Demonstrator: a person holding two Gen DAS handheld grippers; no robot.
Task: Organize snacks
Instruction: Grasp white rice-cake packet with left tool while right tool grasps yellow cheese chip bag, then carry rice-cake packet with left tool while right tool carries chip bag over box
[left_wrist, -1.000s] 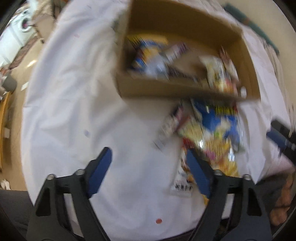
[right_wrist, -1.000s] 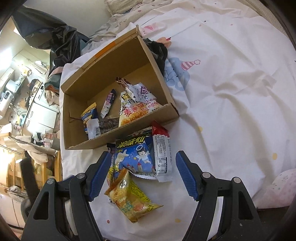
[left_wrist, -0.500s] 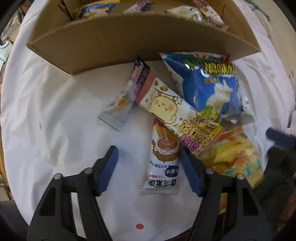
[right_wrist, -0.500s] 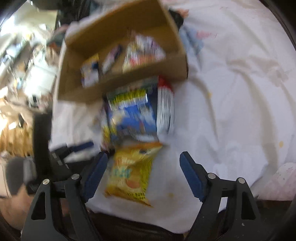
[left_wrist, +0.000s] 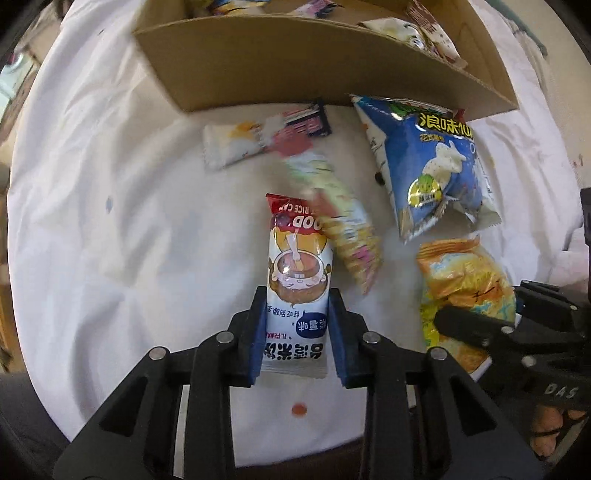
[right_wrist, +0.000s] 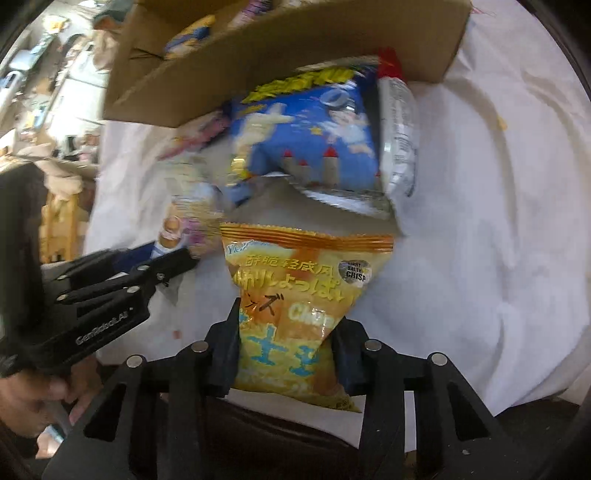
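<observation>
Now two packets are being taken up at once from the white bed sheet (left_wrist: 110, 221). In the left wrist view, low in the middle of the frame, the left gripper (left_wrist: 297, 328) has just been closing, and its blue pads are pressed against both long edges of a slim white rice-cracker packet (left_wrist: 297, 280) printed with a cartoon child. In the right wrist view the right gripper (right_wrist: 286, 347) has likewise just been closing, and the lower half of the orange crisp bag (right_wrist: 299, 306) is pinched between its pads, the bag bulging above them. Both packets appear to lie on the sheet, not yet lifted. A blue puffed-snack bag (left_wrist: 424, 166) lies at the upper right of the left view, just below the cardboard box (left_wrist: 295, 66), with a pale wafer packet (left_wrist: 258, 140) to its left and a blurred yellow-striped packet (left_wrist: 347, 232) beside the held one. The box spans the top of both frames, with snacks already inside. By judgement, the grasping step is in hand; next, both packets need lifting clear of their neighbours and carrying over the near wall of the box before being let go.
</observation>
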